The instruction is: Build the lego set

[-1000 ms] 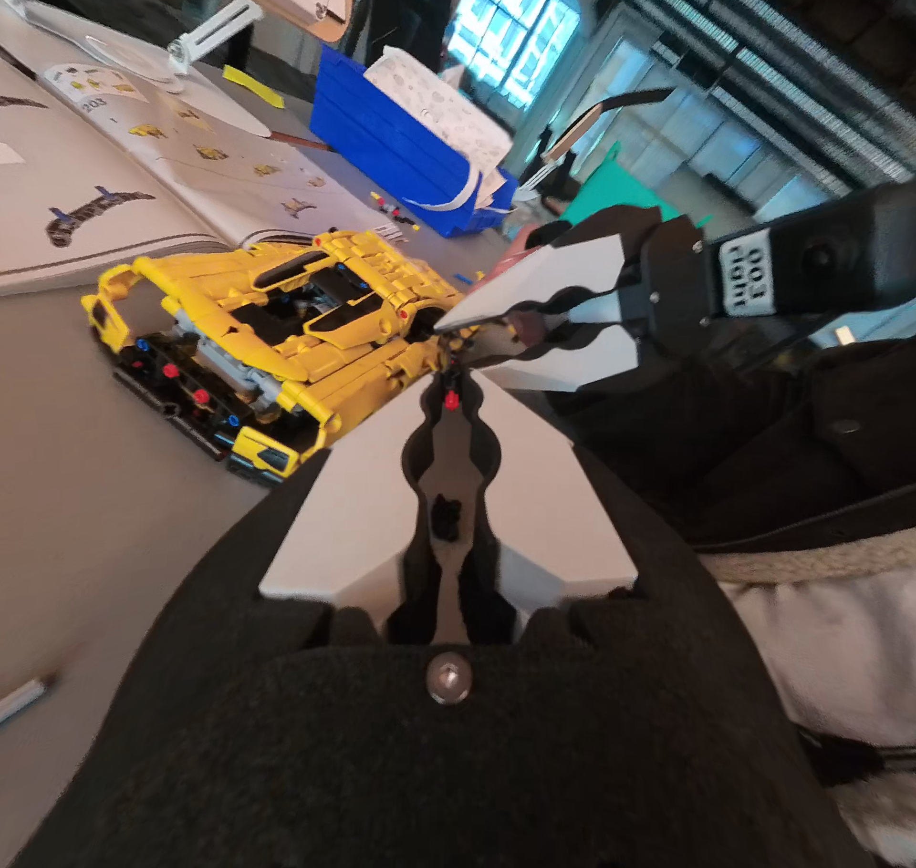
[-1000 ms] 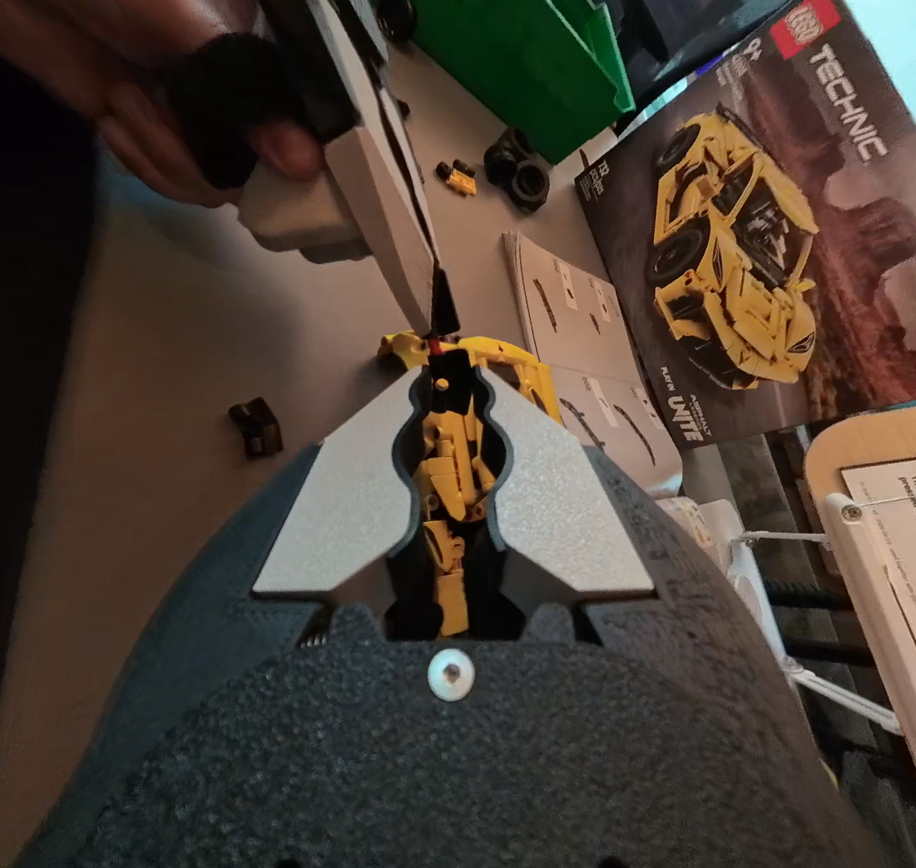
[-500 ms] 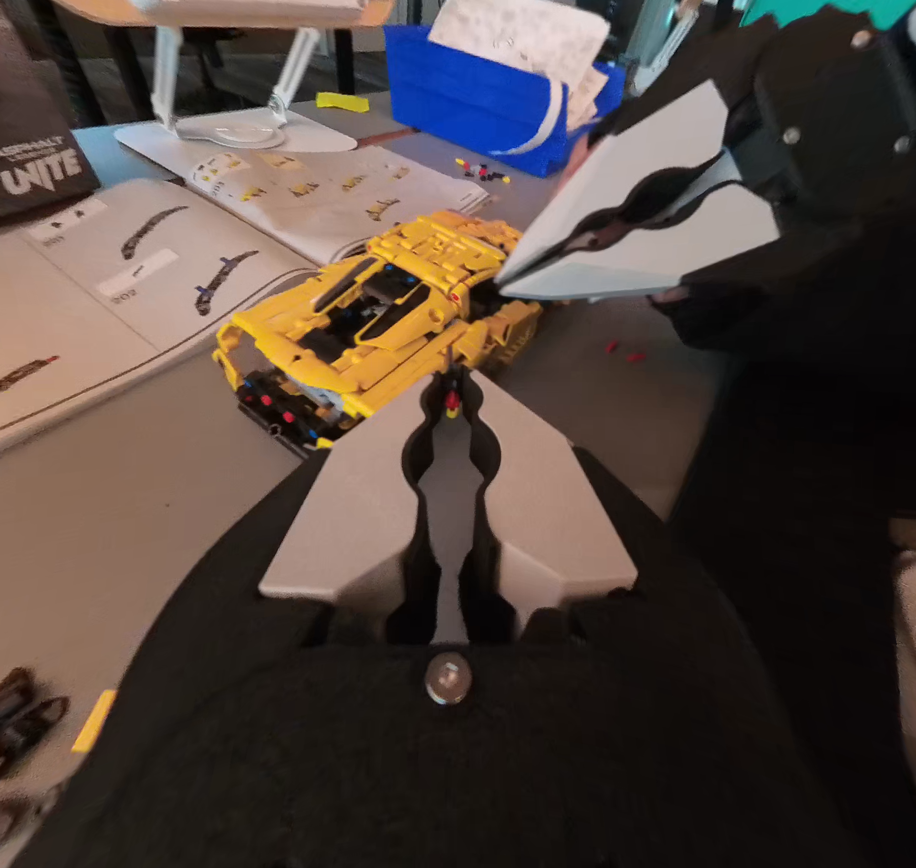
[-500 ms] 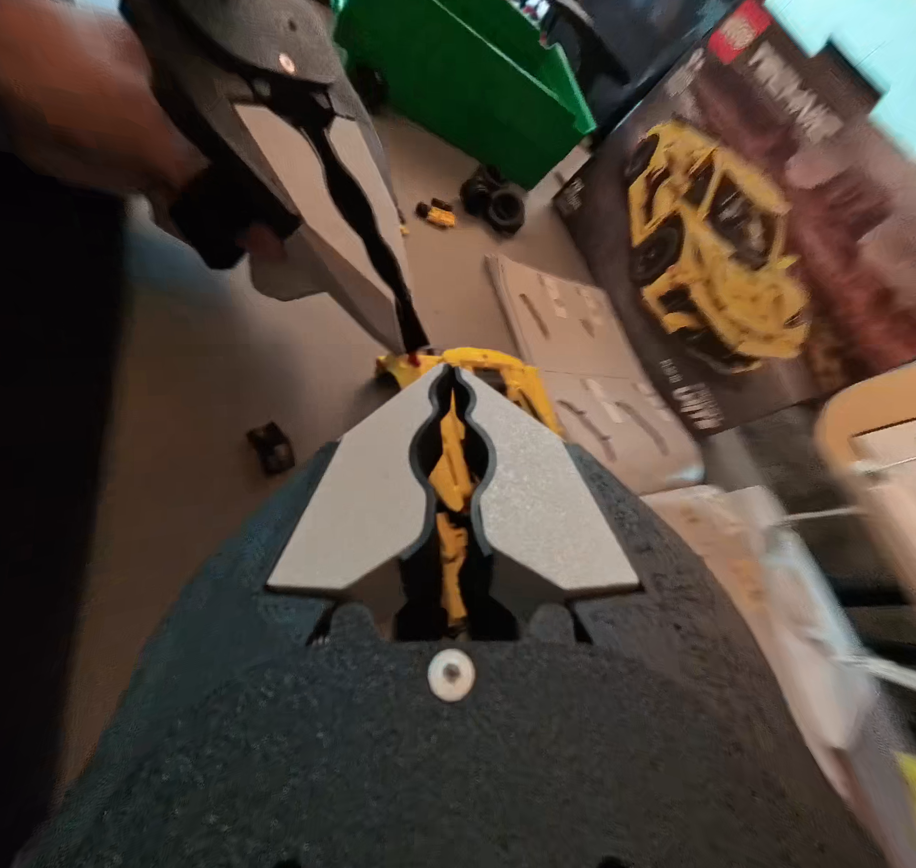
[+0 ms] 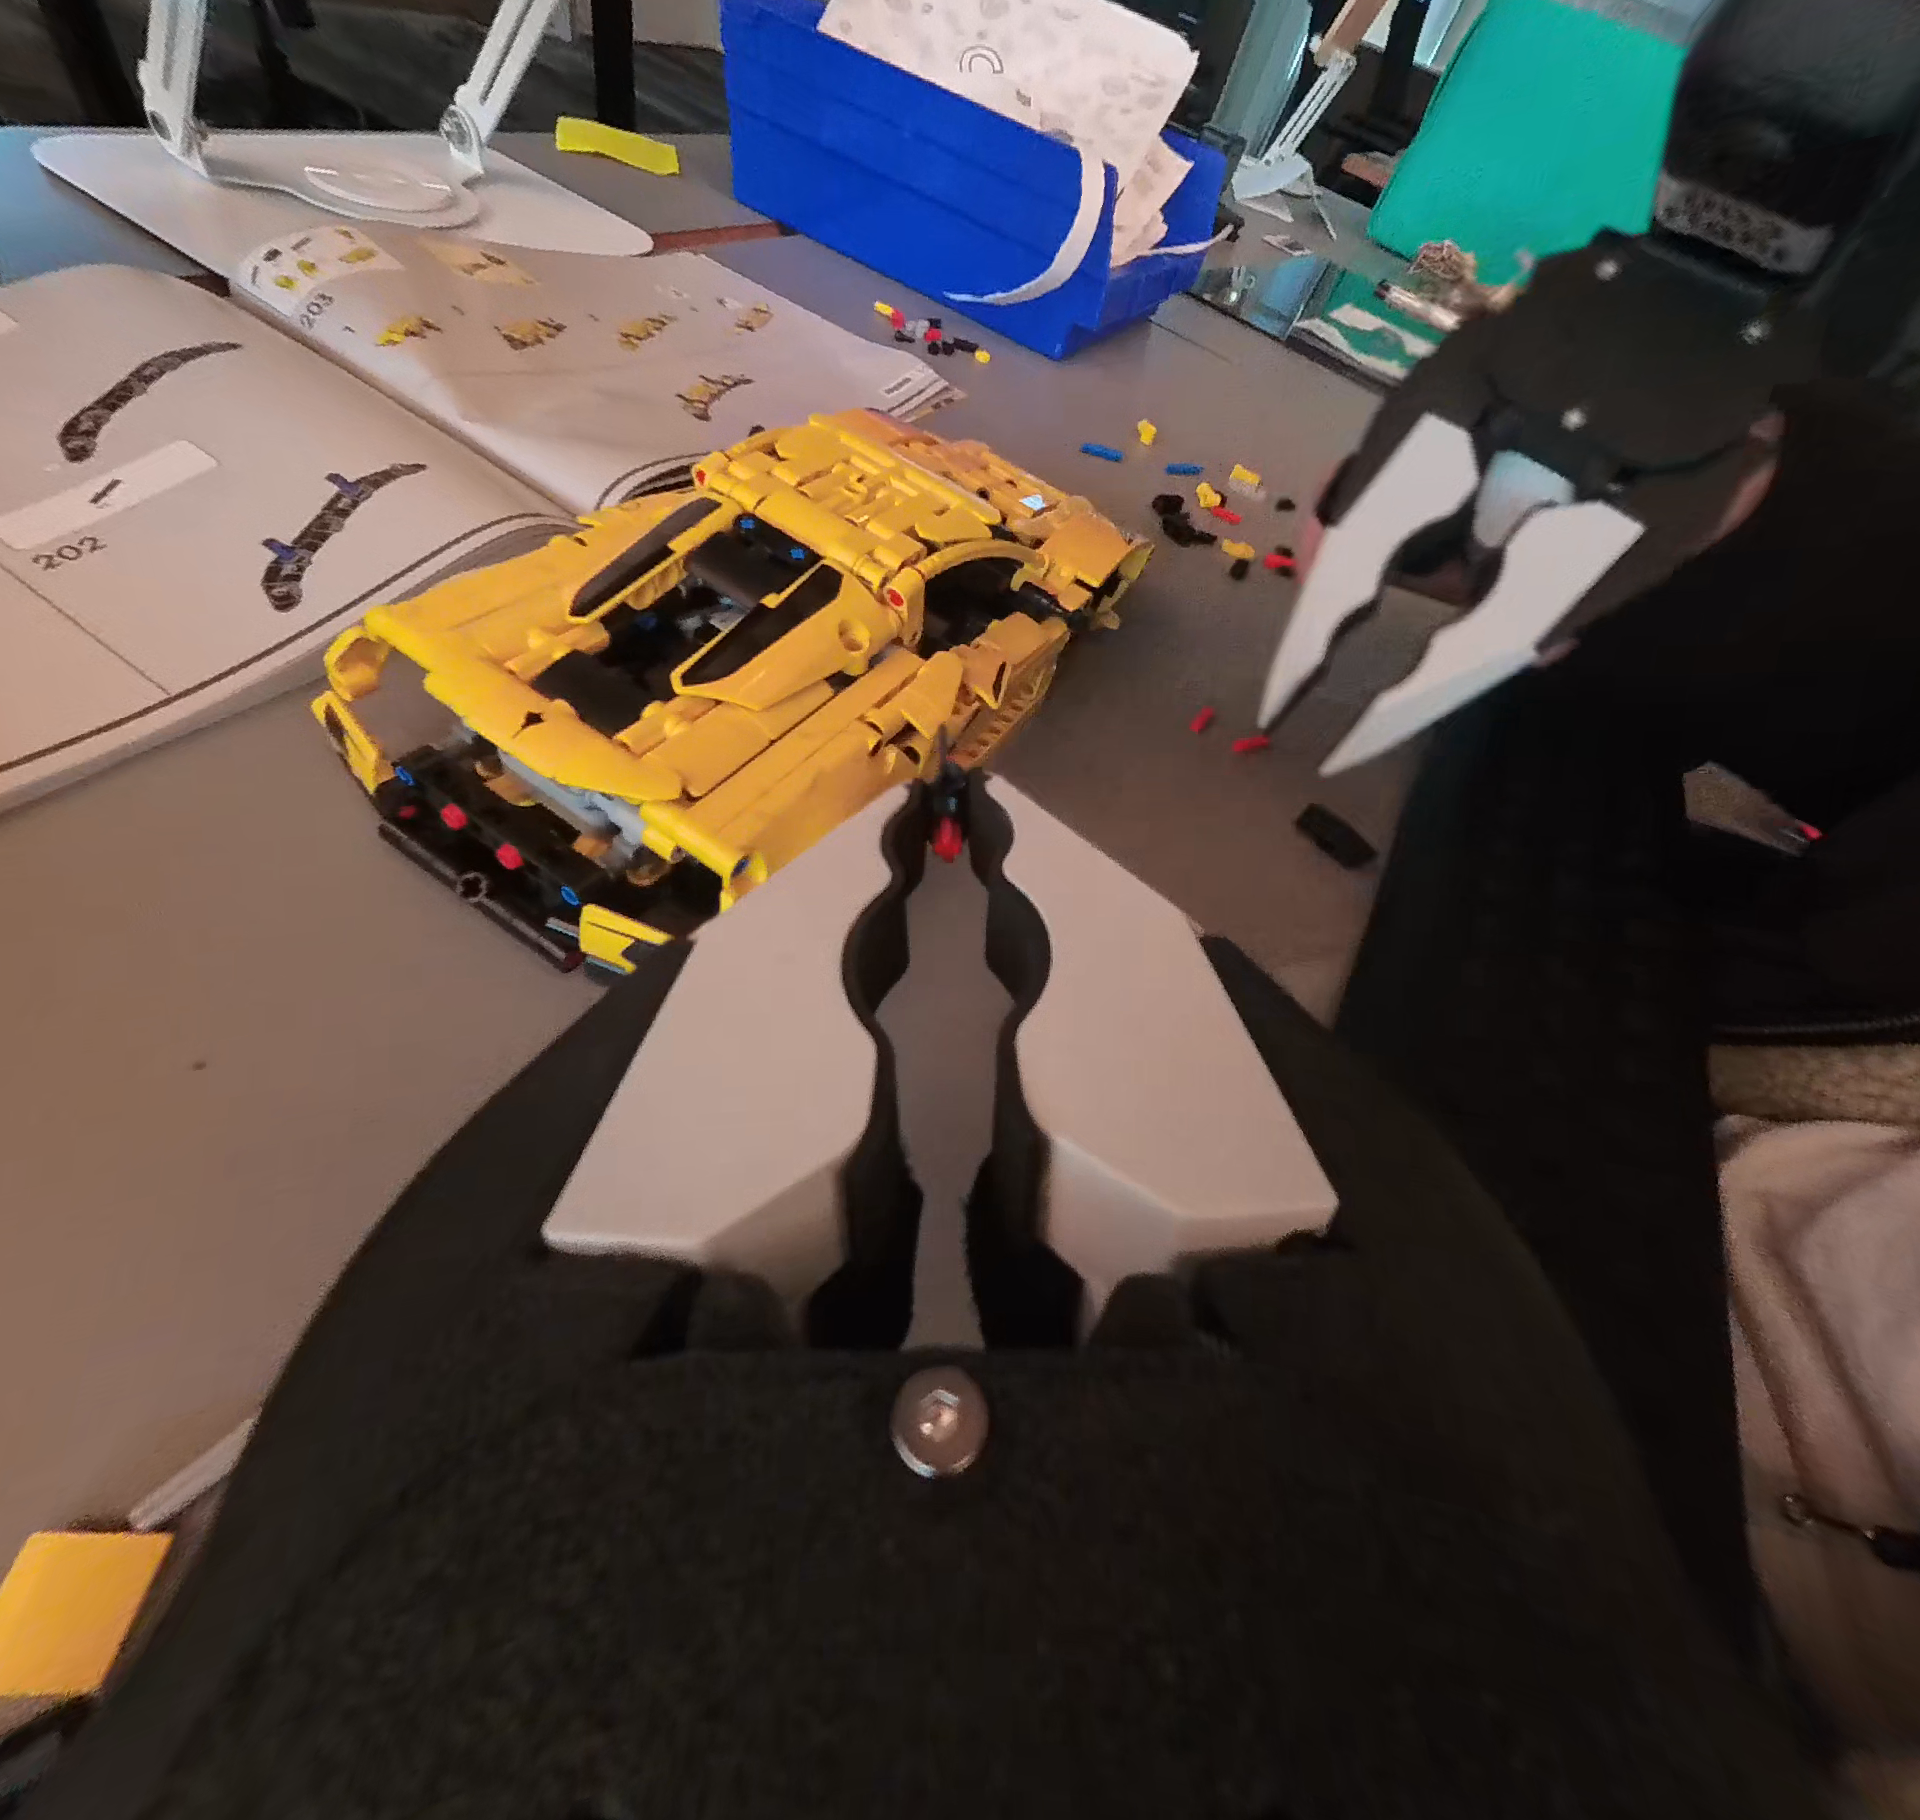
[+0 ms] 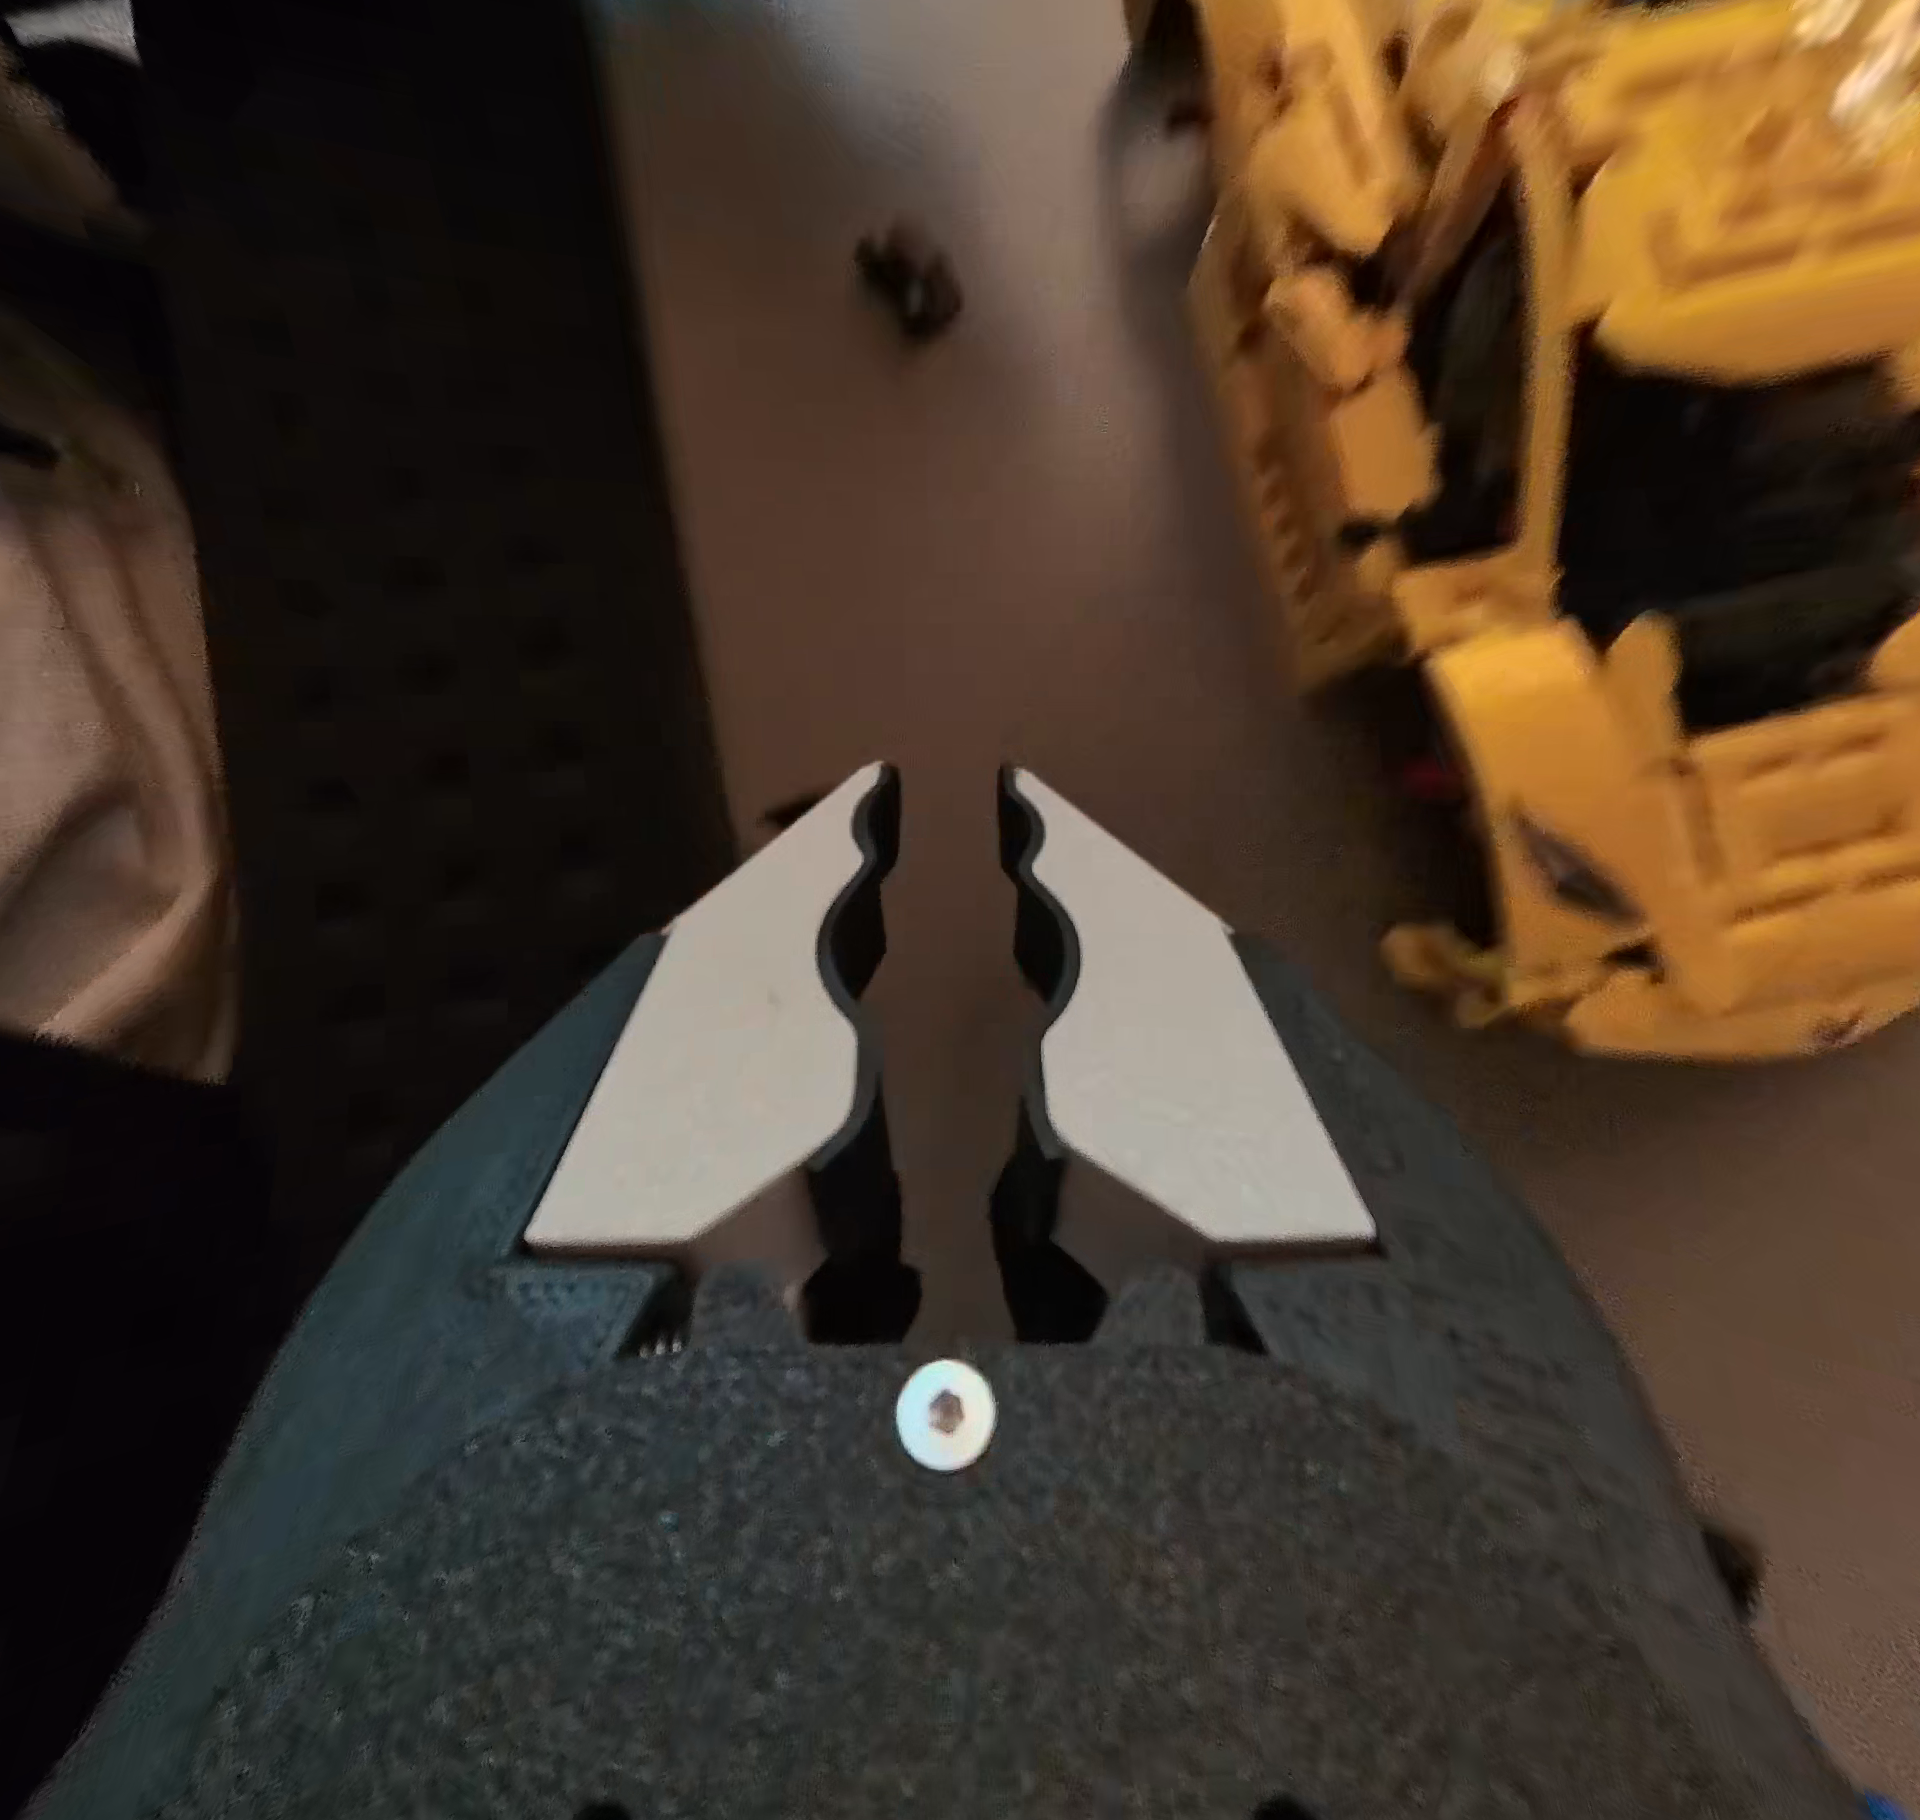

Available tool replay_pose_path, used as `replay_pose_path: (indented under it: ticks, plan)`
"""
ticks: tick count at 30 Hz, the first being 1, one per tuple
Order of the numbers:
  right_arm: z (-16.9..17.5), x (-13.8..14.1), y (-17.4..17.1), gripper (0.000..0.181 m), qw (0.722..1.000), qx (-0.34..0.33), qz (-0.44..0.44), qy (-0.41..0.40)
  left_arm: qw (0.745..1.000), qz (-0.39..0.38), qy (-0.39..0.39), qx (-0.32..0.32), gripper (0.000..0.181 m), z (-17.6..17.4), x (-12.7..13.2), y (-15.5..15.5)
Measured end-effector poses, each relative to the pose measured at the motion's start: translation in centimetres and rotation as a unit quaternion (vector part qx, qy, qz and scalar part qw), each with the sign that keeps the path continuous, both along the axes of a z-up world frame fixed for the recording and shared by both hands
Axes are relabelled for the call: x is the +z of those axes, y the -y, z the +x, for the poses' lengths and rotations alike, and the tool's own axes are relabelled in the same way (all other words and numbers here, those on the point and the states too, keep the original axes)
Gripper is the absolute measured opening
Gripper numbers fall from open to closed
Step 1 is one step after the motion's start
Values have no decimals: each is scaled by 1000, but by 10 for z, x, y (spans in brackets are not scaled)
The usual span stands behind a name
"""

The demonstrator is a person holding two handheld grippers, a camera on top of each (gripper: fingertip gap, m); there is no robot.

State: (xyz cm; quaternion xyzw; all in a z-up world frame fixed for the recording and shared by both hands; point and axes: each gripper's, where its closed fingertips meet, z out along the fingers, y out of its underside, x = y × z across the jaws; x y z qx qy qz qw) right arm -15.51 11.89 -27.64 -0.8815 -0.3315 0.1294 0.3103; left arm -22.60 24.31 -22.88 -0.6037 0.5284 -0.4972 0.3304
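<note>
The yellow Lego car (image 5: 727, 648) stands on the grey table, also blurred at the right of the right wrist view (image 6: 1558, 544). My left gripper (image 5: 945, 802) is shut on a small black piece with a red pin (image 5: 943, 827), held just in front of the car's near side. My right gripper (image 6: 948, 783) is open and empty, pointing down at the table beside the car. It also shows in the left wrist view (image 5: 1304, 744), tips just above loose red pins (image 5: 1247, 744). A small black piece (image 6: 909, 279) lies on the table ahead of it.
An open instruction booklet (image 5: 312, 482) lies left of the car. A blue bin (image 5: 935, 170) with paper and a white stand (image 5: 312, 181) sit behind. Several small loose pieces (image 5: 1216, 513) lie right of the car. A person's dark clothing (image 5: 1662, 835) fills the right side. Left tips to right tips: about 15 cm.
My right gripper has left the left gripper's tip, swung right and down toward the table, and opened. My left gripper still holds the small piece.
</note>
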Motion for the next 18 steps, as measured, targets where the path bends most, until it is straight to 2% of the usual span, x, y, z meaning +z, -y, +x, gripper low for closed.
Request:
replay_pose_path:
  ticks: [4, 10, 14, 18]
  plan:
    - [3, -14, 21, 23, 999, -23, -26, -5, 1000, -12, 6, -3, 7, 0, 2, 2]
    - [-9, -4, 4, 16, 998, 39, 34, -23, 1000, -19, 4, -8, 7, 0, 0, 4]
    - [-14, -15, -2, 16, 994, 83, -52, -47, 1000, -17, 4, -7, 7, 0, 0, 4]
    - [-13, -23, 2, 23, 991, 89, -94, -31, 1000, -27, 7, -10, 7, -1, 1, 5]
